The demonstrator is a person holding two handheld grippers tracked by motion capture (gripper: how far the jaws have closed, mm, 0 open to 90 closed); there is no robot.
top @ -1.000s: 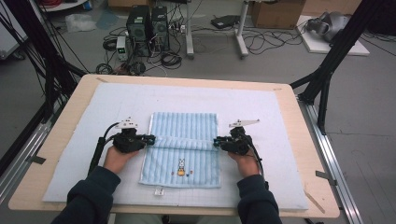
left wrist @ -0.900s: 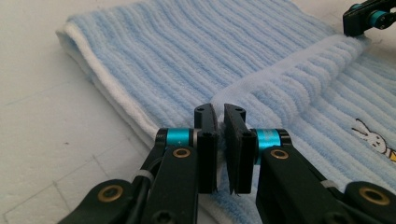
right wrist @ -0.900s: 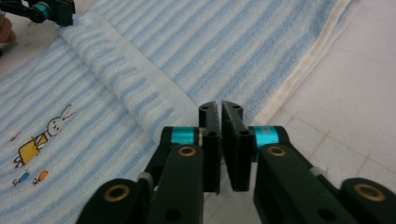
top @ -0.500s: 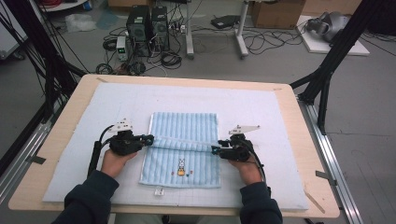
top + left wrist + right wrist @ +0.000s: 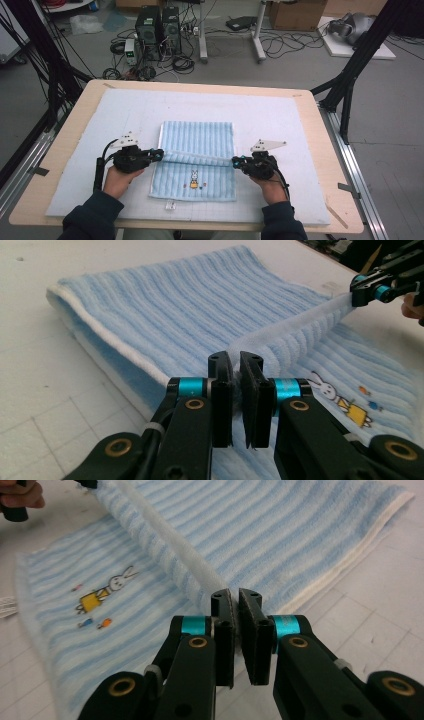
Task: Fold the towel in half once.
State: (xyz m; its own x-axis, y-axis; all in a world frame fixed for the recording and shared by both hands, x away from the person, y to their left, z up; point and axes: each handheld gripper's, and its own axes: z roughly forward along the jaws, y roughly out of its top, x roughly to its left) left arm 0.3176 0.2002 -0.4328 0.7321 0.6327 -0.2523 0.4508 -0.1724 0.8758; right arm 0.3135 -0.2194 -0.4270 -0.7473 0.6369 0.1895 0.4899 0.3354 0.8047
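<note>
Lower frame, high view: two dark-sleeved forearms reach forward, hands wrapped around the tools. The left gripper (image 5: 159,154) and right gripper (image 5: 235,161) each pinch an end of the raised fold of the light blue striped terry towel (image 5: 197,137), mid-frame on the white padded mat (image 5: 280,125).

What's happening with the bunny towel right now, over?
Left gripper and right gripper both shut on the towel, one at each side edge. Folded edge lifted between them. Nothing in the way.
</note>
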